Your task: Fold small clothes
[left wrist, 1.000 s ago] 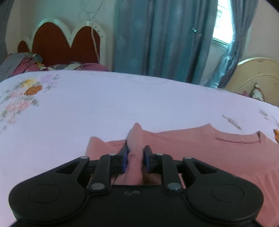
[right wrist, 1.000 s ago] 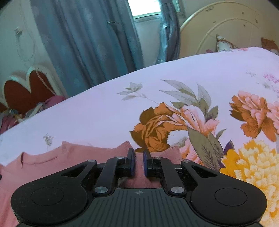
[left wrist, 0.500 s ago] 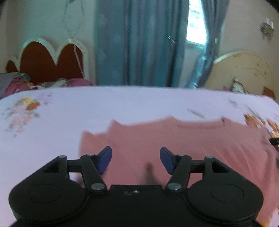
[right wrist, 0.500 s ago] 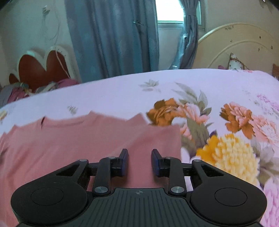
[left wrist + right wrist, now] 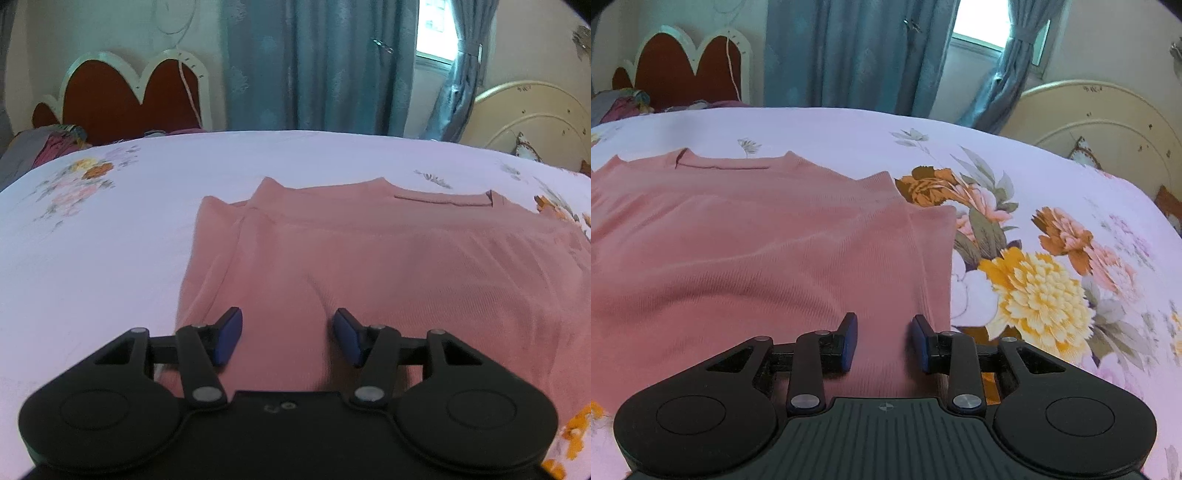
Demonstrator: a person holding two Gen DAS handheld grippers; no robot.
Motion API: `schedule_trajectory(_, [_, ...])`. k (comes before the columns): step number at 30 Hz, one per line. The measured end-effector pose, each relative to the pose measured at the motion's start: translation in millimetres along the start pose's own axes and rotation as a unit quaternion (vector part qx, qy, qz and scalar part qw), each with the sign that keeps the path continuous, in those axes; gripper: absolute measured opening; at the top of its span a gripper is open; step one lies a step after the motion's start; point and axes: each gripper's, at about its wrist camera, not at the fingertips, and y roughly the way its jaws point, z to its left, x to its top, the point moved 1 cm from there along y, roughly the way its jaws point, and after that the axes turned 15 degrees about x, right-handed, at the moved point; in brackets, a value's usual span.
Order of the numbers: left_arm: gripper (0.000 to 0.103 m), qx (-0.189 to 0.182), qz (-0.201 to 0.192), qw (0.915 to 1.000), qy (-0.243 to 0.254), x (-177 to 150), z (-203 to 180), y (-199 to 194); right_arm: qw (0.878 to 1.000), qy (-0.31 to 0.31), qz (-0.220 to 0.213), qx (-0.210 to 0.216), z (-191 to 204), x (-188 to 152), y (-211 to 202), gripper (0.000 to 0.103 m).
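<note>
A pink knit top lies flat on the floral bedsheet, neckline at the far side and its left sleeve folded in. My left gripper hovers over its near left part. Its jaws are closing, the blue pads stand well apart, and nothing is pinched between them. In the right wrist view the same top fills the left half, with its right edge folded inward. My right gripper is open above that near right edge, and the cloth lies beneath it, not gripped.
The sheet shows large printed flowers to the right of the top. A red scalloped headboard and a heap of clothes are at the far left. Blue curtains and a cream headboard stand behind the bed.
Both grippers were shut on the top's far corners a second ago. They let go and drew back toward the near edge. The top now lies spread flat.
</note>
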Motion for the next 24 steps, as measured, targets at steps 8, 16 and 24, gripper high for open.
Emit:
schedule_trajectory(8, [0.054, -0.035, -0.007, 0.9993, -0.010, 4.8, -18.8, -27.4, 0.998, -0.001, -0.028, 0.059, 59.2, 6.8, -10.0, 0.031])
schedule_trajectory(16, [0.056, -0.019, 0.023, 0.9993, 0.021, -18.4, -33.6, -25.0, 0.997, -0.058, 0.010, 0.056, 90.1, -15.8, 8.2, 0.031])
schedule_trajectory(24, [0.056, -0.008, 0.037, 0.9989, 0.029, -27.4, -31.7, -32.5, 0.998, -0.046, 0.007, 0.051, 79.3, -35.1, 0.3, 0.031])
